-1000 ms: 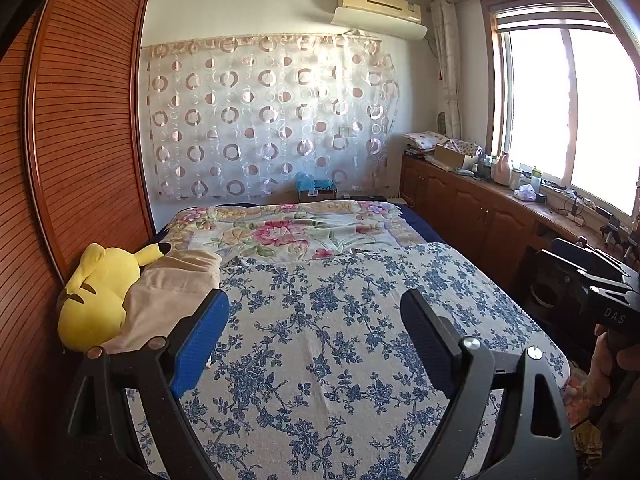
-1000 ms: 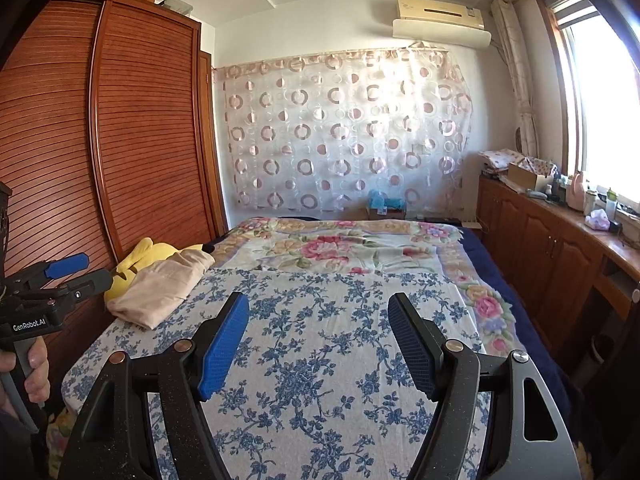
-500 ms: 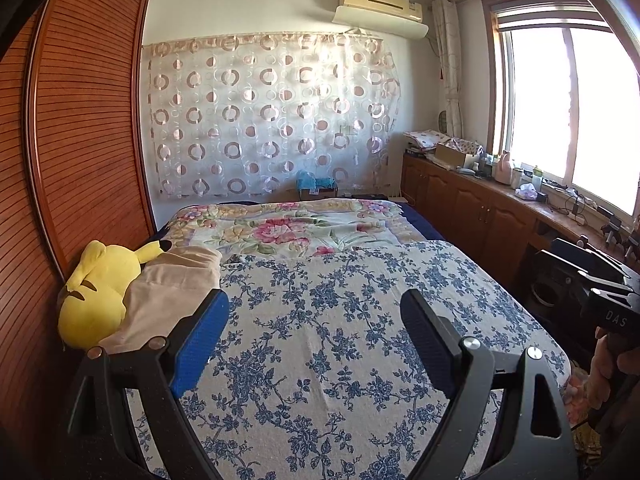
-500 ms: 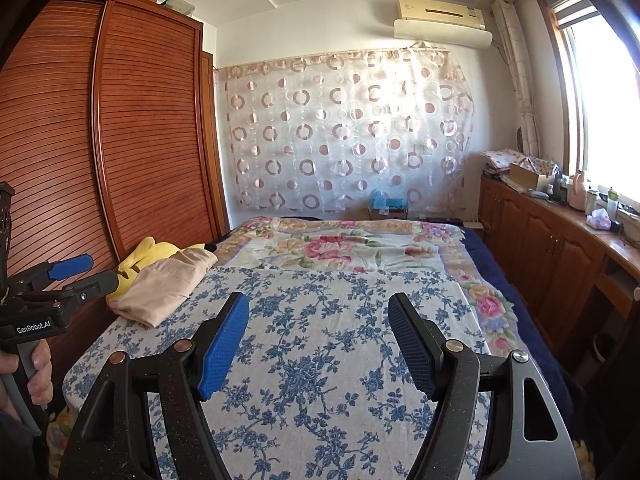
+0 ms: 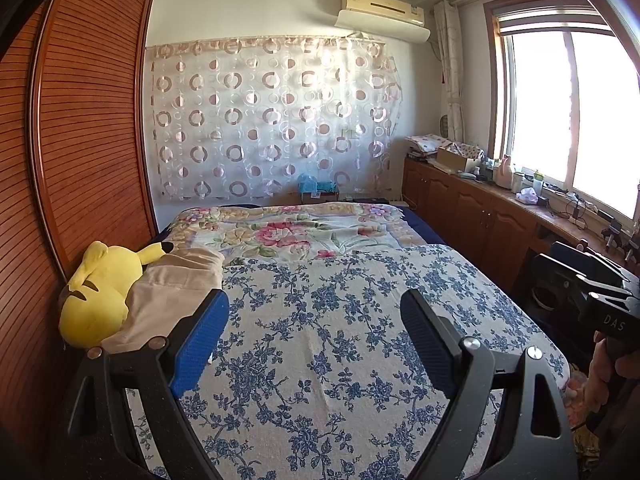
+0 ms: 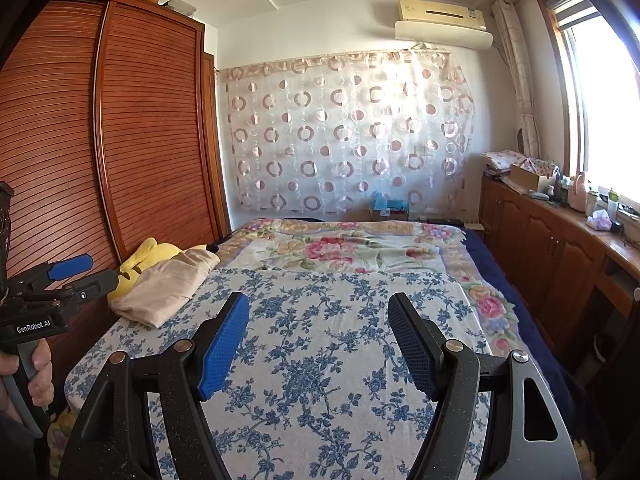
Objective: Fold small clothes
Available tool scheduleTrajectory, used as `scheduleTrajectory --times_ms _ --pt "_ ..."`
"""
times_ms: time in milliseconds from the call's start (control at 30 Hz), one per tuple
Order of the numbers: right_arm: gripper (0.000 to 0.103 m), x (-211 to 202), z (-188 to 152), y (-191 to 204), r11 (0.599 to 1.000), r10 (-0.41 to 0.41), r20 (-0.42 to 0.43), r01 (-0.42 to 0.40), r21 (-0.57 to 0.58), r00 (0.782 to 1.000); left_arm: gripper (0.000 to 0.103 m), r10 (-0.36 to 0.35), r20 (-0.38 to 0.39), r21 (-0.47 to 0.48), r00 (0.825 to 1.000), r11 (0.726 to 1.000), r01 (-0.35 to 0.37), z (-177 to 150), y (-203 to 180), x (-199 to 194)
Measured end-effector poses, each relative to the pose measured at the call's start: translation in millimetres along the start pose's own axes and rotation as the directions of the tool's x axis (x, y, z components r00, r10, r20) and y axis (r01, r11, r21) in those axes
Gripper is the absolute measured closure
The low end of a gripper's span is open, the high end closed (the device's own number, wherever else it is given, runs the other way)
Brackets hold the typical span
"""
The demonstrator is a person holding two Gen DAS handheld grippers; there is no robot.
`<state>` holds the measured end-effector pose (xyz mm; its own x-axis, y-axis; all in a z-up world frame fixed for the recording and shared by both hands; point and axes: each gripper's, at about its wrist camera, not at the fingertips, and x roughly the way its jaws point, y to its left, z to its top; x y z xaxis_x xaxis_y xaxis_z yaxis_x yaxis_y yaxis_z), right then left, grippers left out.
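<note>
Both grippers are being held out over the bed (image 5: 320, 360), nothing gripped in either one. The left gripper (image 5: 314, 332) is being kept with its jaws spread wide and released, only the blue-flowered bedspread (image 6: 320, 380) being seen between them. Same deal with the right gripper (image 6: 318, 334): jaws released, nothing but bedspread in the gap.

The beige garment (image 5: 172, 292) is being left in a loose heap on the bed, off to the left of the left jaws and a bit beyond the left jaw's tip, not being touched by anything. From the right gripper's view it (image 6: 164, 288) is lying well to the left of those jaws and further out. It's being propped partly against a yellow plush toy (image 5: 96, 292), which is sitting further left still, right by the wooden wardrobe (image 5: 80, 140).

Straight ahead past both sets of jaws, a pink floral blanket (image 5: 296, 232) is being shown spread across the far half of the bed. The left hand (image 6: 36, 372) is being seen wrapped around its gripper handle at the left edge of the right view.
</note>
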<state>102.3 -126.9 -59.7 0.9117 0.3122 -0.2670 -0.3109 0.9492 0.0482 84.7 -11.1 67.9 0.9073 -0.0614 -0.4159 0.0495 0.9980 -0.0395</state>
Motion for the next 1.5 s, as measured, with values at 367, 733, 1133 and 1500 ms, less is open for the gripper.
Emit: scheduleTrajectory --times_ms 367,733,1133,1500 --pt "0.029 -1.2 0.4 -4.5 1.0 0.002 0.002 -0.002 -0.002 1.0 0.015 -0.002 0.003 0.0 1.0 1.0 0.002 -2.2 0.2 -2.0" --pt "0.029 -0.9 0.7 -5.3 1.0 0.002 0.002 -0.002 -0.004 1.0 0.015 -0.001 0.008 0.001 1.0 1.0 0.001 -3.2 0.4 -1.8" --pt "0.029 -2.0 0.2 -6.0 1.0 0.002 0.005 -0.002 -0.004 1.0 0.015 -0.002 0.01 0.002 1.0 1.0 0.002 -4.2 0.5 -2.1" --pt "0.029 -3.4 -0.9 -5.4 1.0 -0.002 0.011 0.002 -0.005 1.0 0.015 -0.002 0.014 0.001 1.0 1.0 0.002 -4.3 0.5 -2.4"
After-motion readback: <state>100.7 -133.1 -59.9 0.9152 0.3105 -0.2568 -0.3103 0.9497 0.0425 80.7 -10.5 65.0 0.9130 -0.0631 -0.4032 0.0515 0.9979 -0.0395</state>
